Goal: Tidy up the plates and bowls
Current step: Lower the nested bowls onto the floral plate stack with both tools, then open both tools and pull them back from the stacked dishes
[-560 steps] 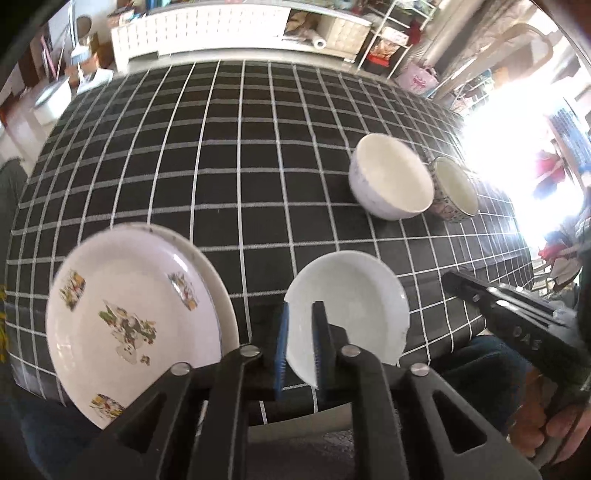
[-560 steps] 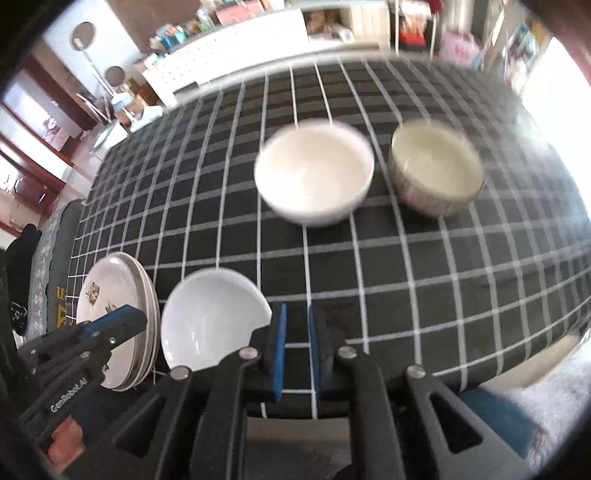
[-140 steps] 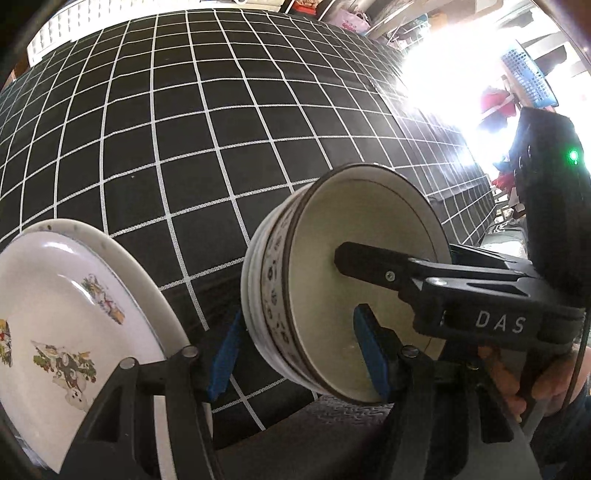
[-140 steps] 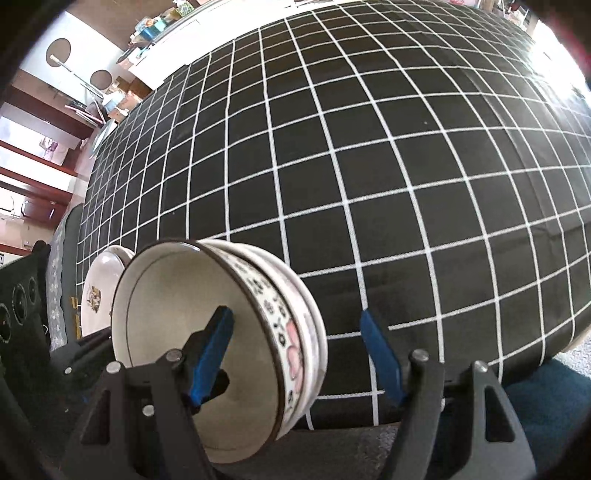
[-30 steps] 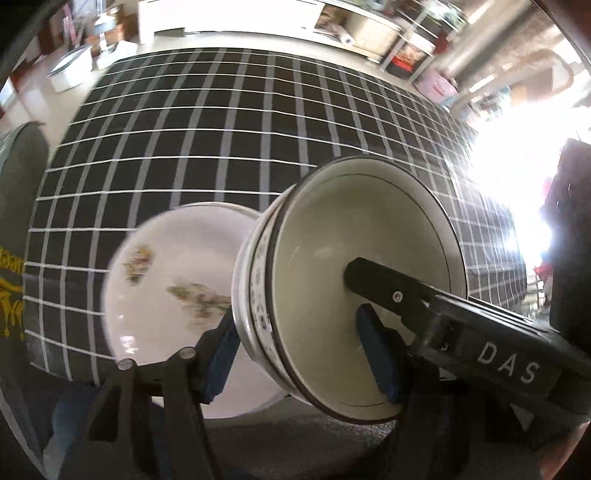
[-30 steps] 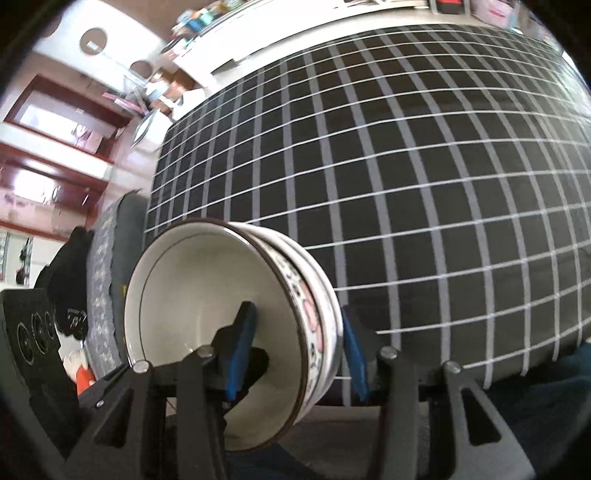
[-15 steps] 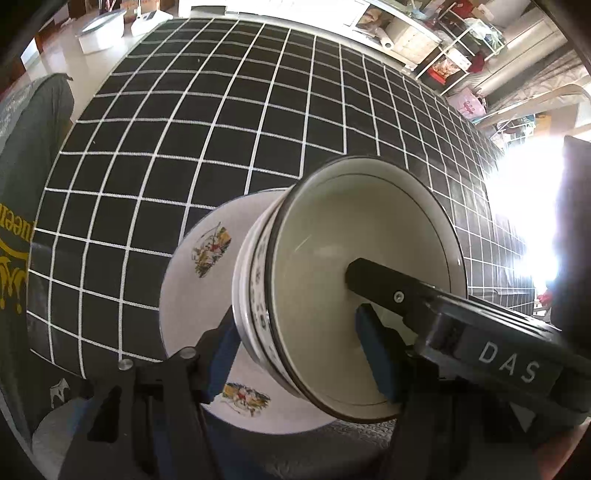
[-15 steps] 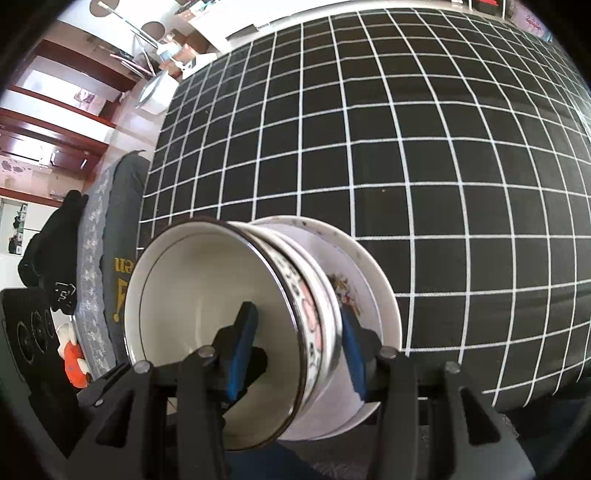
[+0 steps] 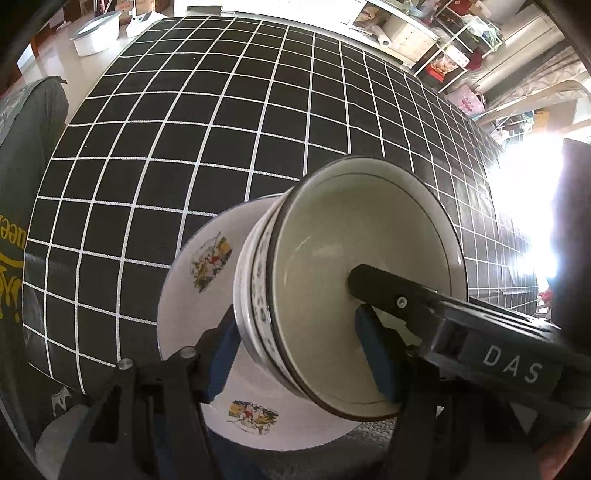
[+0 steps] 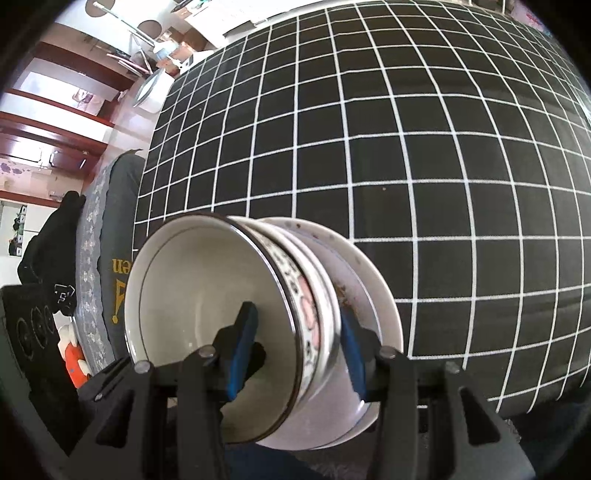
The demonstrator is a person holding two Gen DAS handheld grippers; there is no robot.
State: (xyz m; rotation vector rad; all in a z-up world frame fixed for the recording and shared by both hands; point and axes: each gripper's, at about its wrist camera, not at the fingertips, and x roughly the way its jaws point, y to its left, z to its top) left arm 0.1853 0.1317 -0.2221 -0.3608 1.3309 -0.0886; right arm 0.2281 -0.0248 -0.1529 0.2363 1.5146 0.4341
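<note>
A stack of nested bowls [image 9: 354, 273], cream inside with a patterned band outside, hangs just above a pile of white flowered plates [image 9: 207, 258] at the table's near edge. My left gripper [image 9: 299, 354] is shut on the stack's wall, one blue pad outside and one inside. From the opposite side my right gripper [image 10: 297, 350] is shut on the same bowls [image 10: 207, 295], and one of its black fingers [image 9: 406, 299] reaches into the top bowl. The plates [image 10: 369, 288] show behind the stack. Whether the bowls touch the plates cannot be told.
A black tablecloth with white grid lines [image 9: 236, 110] covers the table [image 10: 406, 129]. A grey cushioned seat [image 10: 99, 229] stands past the left edge. Shelves and boxes [image 9: 424, 33] line the far side of the room.
Both grippers carried the bowl stack left and down until the flowered plates lay under it. In the last half second nothing moved.
</note>
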